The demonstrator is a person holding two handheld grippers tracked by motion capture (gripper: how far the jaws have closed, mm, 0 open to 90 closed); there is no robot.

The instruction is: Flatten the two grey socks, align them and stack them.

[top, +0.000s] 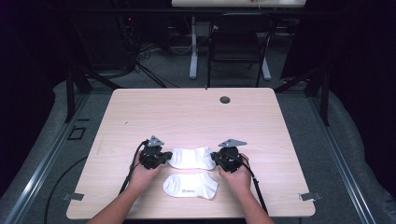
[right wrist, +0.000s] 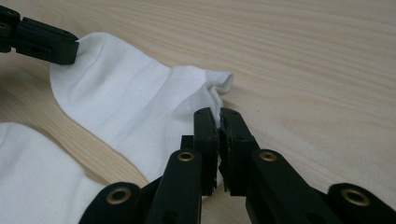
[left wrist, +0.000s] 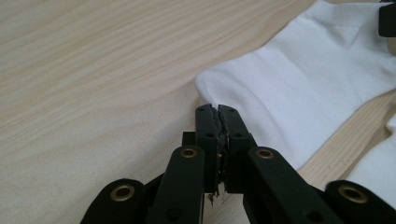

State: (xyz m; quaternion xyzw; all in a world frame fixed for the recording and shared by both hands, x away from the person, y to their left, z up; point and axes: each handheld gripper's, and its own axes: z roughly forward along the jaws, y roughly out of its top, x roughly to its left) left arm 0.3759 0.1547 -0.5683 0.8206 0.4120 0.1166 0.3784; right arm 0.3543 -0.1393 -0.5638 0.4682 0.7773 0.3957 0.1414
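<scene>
Right now you have both grippers down on the far white sock (top: 190, 157), one at each end, on the pale wooden tabletop (top: 187, 116). Your left gripper (top: 164, 158) meets the sock's left end, and in the left gripper view (left wrist: 218, 108) its fingers are pressed together with the white edge of the fabric pinched between the tips, so they are gripping the sock. Your right gripper (top: 215, 157) meets the opposite end; in the right gripper view (right wrist: 218, 112) its fingers are likewise closed, with a small bunched fold of the sock caught between them. From that same view you can see the other gripper's black fingers at the sock's far end, top left. The sock lies flat between the two grippers, stretched left to right across the near half of the tabletop. A second white sock (top: 190, 185) lies just nearer to you, close beside the first and between your two hands, with neither gripper touching it.
</scene>
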